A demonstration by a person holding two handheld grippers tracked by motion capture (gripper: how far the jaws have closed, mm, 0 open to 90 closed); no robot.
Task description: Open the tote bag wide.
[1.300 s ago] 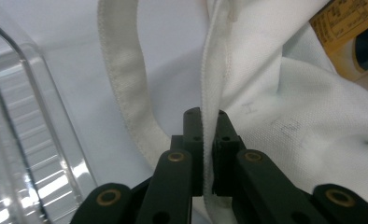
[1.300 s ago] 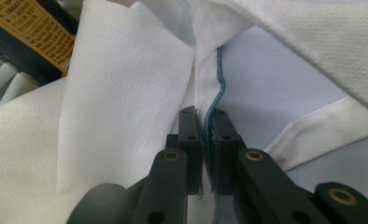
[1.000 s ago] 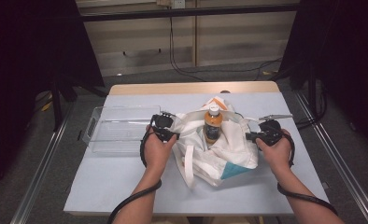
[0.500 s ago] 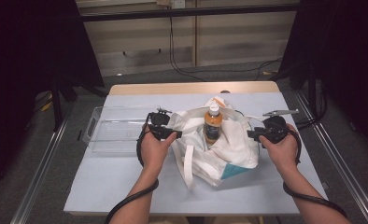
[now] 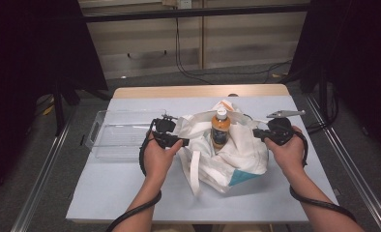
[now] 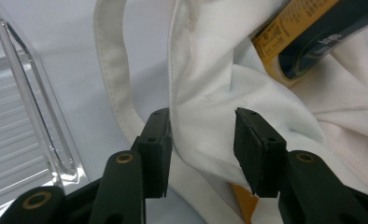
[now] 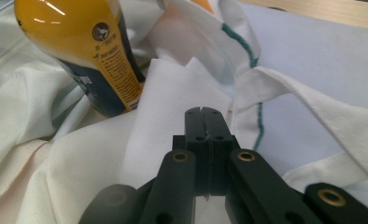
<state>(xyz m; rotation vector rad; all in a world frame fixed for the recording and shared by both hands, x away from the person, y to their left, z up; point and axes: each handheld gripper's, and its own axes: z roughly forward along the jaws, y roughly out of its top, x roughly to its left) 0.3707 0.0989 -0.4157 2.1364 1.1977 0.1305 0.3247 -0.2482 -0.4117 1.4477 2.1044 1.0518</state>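
Between the two grippers, the white cloth bag [image 5: 227, 154] is lying slumped around an upright orange bottle [image 5: 220, 129]. The left gripper [image 6: 203, 149], its jaws just opening, is standing part open astride a loose fold of cloth. The right gripper [image 7: 205, 122] is sitting pinched shut with its tips against the bag's fabric, and whether any cloth is caught between them cannot be told.

Seen from above, you hold the left hand-held gripper [image 5: 183, 142] against the left edge of a crumpled white cloth tote bag [image 5: 227, 154] on the pale blue surface [image 5: 130, 188], while your right hand-held gripper [image 5: 256, 134] meets the bag's right edge. An orange plastic bottle with a white cap [image 5: 220, 128] stands upright inside the bag. A clear plastic tray [image 5: 116, 137] lies just left of your left hand [image 5: 158, 157].
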